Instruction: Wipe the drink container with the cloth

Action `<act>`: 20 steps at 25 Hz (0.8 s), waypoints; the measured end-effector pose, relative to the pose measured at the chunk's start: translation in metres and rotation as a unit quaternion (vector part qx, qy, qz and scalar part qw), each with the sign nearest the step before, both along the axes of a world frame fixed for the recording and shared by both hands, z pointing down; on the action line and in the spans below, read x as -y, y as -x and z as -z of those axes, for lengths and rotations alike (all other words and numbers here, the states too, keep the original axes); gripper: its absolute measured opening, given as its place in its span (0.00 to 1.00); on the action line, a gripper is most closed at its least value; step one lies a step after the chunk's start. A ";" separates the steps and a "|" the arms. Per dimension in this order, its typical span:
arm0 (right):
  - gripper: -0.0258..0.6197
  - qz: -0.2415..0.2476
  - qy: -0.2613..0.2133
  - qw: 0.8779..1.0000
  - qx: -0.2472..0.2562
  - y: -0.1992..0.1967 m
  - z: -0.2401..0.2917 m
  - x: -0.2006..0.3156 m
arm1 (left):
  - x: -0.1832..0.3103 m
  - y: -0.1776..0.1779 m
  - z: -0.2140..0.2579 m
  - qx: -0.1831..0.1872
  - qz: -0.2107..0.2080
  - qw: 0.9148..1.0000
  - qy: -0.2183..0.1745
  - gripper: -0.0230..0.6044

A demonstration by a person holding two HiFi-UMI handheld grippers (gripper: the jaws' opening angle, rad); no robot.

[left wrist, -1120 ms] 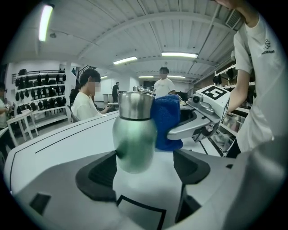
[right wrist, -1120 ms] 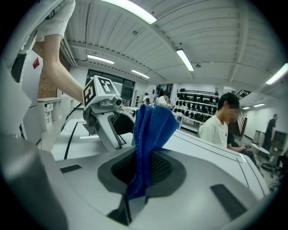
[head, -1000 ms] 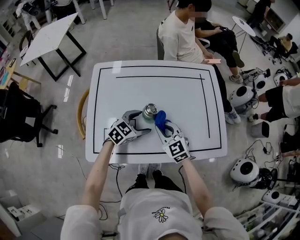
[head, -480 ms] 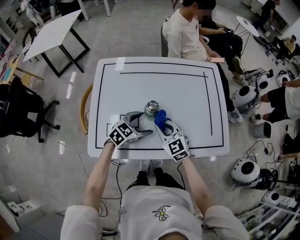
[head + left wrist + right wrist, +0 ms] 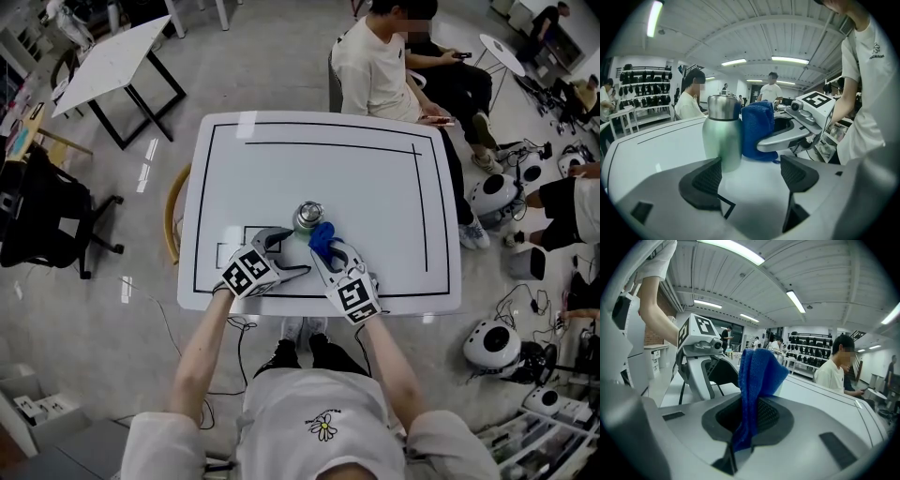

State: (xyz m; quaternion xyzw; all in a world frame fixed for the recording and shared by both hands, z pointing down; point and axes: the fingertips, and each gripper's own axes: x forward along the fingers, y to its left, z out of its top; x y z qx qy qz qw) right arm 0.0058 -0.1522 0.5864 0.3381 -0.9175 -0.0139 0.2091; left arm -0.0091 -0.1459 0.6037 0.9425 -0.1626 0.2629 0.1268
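Little moves in the last second, but what does move matters. In the head view the left hand-held gripper (image 5: 295,251) now sits slightly lower in the frame relative to the drink container (image 5: 308,217) than a second ago. It seems to have backed off towards the person. Its own view confirms the result. The jaws are spread wide with only bare tabletop (image 5: 375,187) between them, and the green metal bottle stands upright just beyond the pad (image 5: 701,180) at lower left, not gripped.

The blue cloth (image 5: 322,233) has closed in meanwhile. It now lies against the container's side, where earlier a sliver of white showed between them. The right hand-held gripper (image 5: 747,416) is pinching that cloth, its jaws pressed together on the lower fold while the rest stands up ahead of them.

The container itself has stayed put, a little below the centre of the tabletop and inside the black outline.

As I judge it, wiping is at or near first contact. With nothing bracing the bottle, a sideways rub from the cloth could slide or tip it.
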 end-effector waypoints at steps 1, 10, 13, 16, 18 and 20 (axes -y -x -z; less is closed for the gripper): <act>0.11 0.001 0.001 1.000 0.001 0.000 0.000 -0.001 | -0.001 -0.001 0.000 -0.002 0.000 1.000 0.001 0.64; 0.11 0.005 0.003 1.000 -0.002 -0.001 0.001 -0.002 | 0.015 0.009 0.000 0.014 0.002 1.000 -0.014 0.64; 0.11 0.005 0.003 1.000 -0.002 -0.001 0.000 -0.002 | 0.035 0.016 0.002 0.023 0.000 1.000 -0.020 0.65; 0.11 0.005 0.003 1.000 -0.002 -0.001 0.000 -0.003 | 0.048 0.015 0.001 0.036 -0.014 0.999 -0.029 0.66; 0.11 0.007 0.003 1.000 -0.001 -0.001 0.001 -0.003 | 0.053 0.013 0.001 0.039 -0.023 0.998 -0.034 0.66; 0.11 0.007 0.003 1.000 -0.001 -0.002 0.001 -0.001 | 0.056 0.008 0.001 0.037 -0.032 0.998 -0.034 0.66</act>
